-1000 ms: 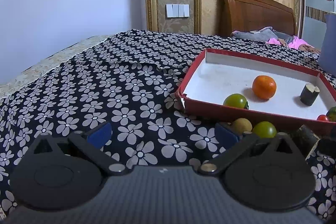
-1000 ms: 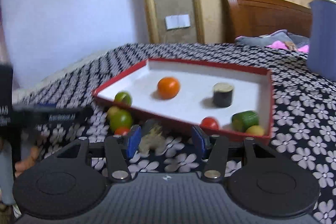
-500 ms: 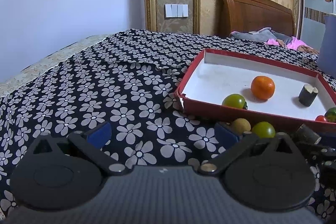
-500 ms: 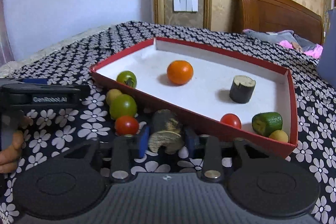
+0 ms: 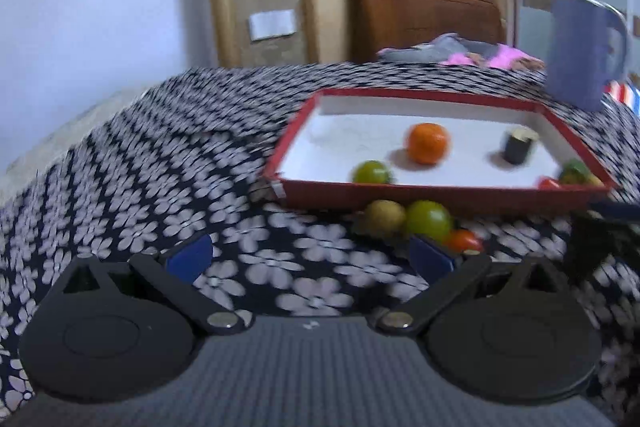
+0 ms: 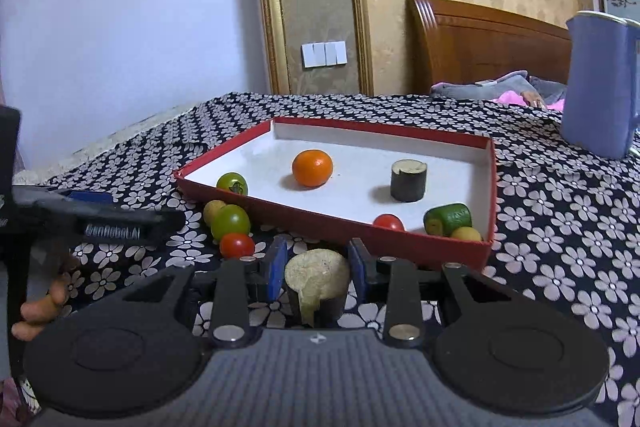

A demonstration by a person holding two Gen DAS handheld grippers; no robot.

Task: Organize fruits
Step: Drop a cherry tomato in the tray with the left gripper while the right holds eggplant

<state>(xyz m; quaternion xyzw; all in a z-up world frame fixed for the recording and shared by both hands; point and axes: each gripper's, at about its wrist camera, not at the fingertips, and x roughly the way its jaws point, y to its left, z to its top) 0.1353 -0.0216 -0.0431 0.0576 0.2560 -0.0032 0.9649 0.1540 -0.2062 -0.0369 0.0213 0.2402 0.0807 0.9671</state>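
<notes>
Since the frame half a second back, your left camera has swung right: the tray now sits centre-right and the picture has gone soft with motion blur.

Left wrist view: your left gripper [image 5: 310,255] stands wide open and holds nothing, over the flowered cloth [image 5: 160,195]. The red tray [image 5: 440,193] lies ahead and right of the jaws. Just outside its near wall sit a tan fruit [image 5: 383,215], a green tomato [image 5: 429,221] and a red tomato [image 5: 464,241], the last partly hidden by the right pad. The dark shape at the right edge is cut off; you cannot tell what it is. A blue jug [image 5: 580,51] stands beyond the tray.

Right wrist view: sharp. Your right gripper [image 6: 316,269] is narrowed around a dark cut cylinder [image 6: 318,285], pale face up, which stands between the blue pads; whether the pads touch it cannot be told. It is just short of the tray's near wall. The lettering on the other gripper's body at left is unreadable.
</notes>
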